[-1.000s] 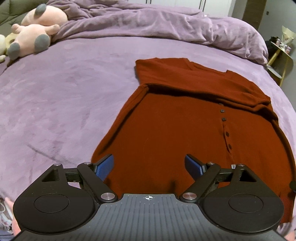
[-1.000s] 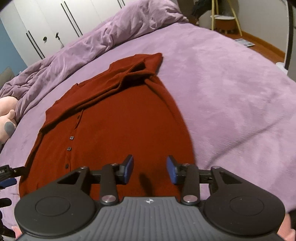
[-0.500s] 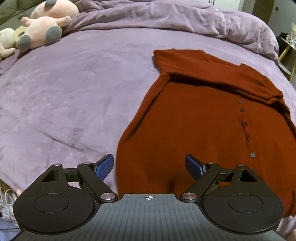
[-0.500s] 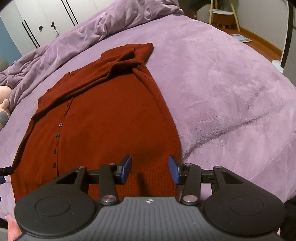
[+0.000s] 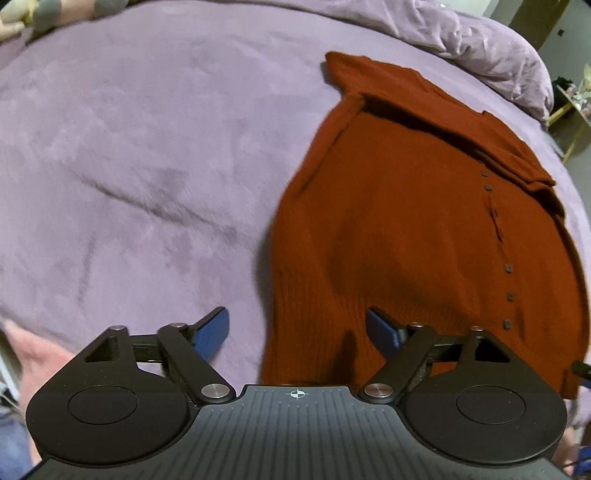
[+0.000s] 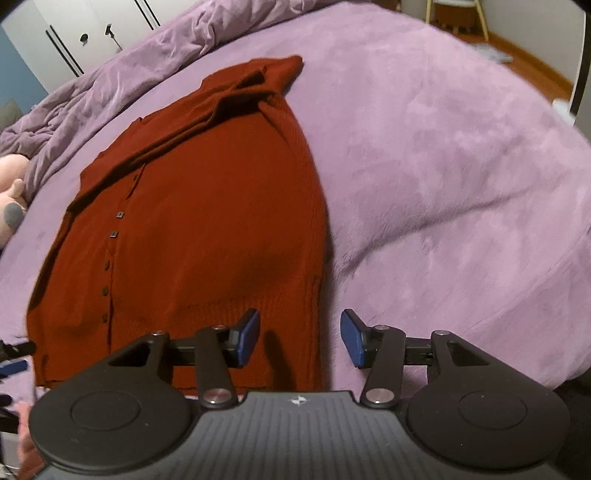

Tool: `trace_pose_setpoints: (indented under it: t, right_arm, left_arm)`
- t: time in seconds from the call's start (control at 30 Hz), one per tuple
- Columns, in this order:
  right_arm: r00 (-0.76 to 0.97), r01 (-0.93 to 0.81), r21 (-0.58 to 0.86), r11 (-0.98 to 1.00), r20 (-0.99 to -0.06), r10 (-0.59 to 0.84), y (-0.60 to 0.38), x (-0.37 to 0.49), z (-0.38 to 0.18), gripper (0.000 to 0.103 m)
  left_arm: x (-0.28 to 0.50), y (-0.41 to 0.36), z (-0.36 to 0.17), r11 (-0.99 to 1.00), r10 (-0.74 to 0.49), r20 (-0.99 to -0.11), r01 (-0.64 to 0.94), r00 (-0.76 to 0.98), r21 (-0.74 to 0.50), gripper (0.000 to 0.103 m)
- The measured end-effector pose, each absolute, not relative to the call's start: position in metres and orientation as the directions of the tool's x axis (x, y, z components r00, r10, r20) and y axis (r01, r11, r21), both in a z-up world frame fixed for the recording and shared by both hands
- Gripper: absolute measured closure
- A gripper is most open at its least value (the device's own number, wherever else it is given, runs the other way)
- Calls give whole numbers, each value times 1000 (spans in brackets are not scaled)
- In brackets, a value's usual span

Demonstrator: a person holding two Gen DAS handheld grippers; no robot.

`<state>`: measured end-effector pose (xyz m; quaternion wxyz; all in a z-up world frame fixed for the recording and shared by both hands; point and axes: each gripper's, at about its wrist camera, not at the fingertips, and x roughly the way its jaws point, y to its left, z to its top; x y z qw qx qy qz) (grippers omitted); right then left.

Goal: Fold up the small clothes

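Here, left wrist view: my left gripper (image 5: 297,328) hangs low over the near hem of the rust-red cardigan (image 5: 424,229), jaws spread wide, holding nothing. The left hem corner (image 5: 269,373) sits between the two blue pads, the left pad (image 5: 212,330) over bare cover and the right pad (image 5: 382,332) over knit, which I judge is a line-up for pinching that corner. The cardigan lies flat, front up, button placket (image 5: 508,269) running away from me, sleeves already folded across the chest near the collar, so the body fold looks like the next step. It rests on a purple velvety bedspread (image 5: 129,166), soft and napped, likely to drag under the fabric. A bunched duvet (image 5: 480,40) lies along the far edge; a plush toy (image 5: 44,14) shows at the top left corner. Right wrist view: my right gripper (image 6: 299,338) is likewise released and empty, jaws apart, straddling the right hem corner (image 6: 314,369), one pad (image 6: 247,336) over the ribbed hem, the other (image 6: 352,338) over the bedspread (image 6: 443,166). Same cardigan (image 6: 207,221) from the other side, folded sleeve (image 6: 251,88) heaped at the far end. Both tools mirror each other at the hem, I judge so the two corners can rise together. Beyond the bed: white wardrobe doors (image 6: 92,33), a strip of wooden floor (image 6: 524,66), a stool's legs (image 6: 458,14).
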<state>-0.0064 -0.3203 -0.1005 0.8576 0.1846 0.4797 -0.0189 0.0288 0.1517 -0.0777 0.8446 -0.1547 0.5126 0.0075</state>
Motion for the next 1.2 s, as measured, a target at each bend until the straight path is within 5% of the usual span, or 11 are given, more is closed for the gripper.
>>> trace_pose_setpoints:
  t: [0.07,0.23,0.27,0.33,0.7,1.03,1.2]
  right_arm:
    - [519,211,329,921,-836,180,-321,-4,-107,61]
    - [484,219,348,912,-850,208,-319,-2,-115,83]
    - [480,216,348,912,-851,211,-319,-1,-116,86]
    - [470,208,363,908,-851,233,-320,-1,-117,97]
    - [573,229,671,705,-678,460,-339,38,-92,98]
    - [679,167,379,910,-713,172,-297,148,-71,98]
    - [699,122,299,946,-702,132,-296,157,-68,91]
  left_arm:
    - [30,152,-83,943,-188,-873,-166,451,-289,42]
    - [33,154,-91,937,-217,-877,-160,428,-311,64]
    - [33,154,-91,935,-229,-874,-152,428,-320,81]
    - [36,156,-91,929,-259,-869,-138,421,-344,91]
    - [86,161,-33,860,-364,-726,-90,583,-503,94]
    - [186,132,-46,935,-175,-765,-139,620,-327,93]
    - [177,146,-47,947,-145,-738,-123,659,-295,74]
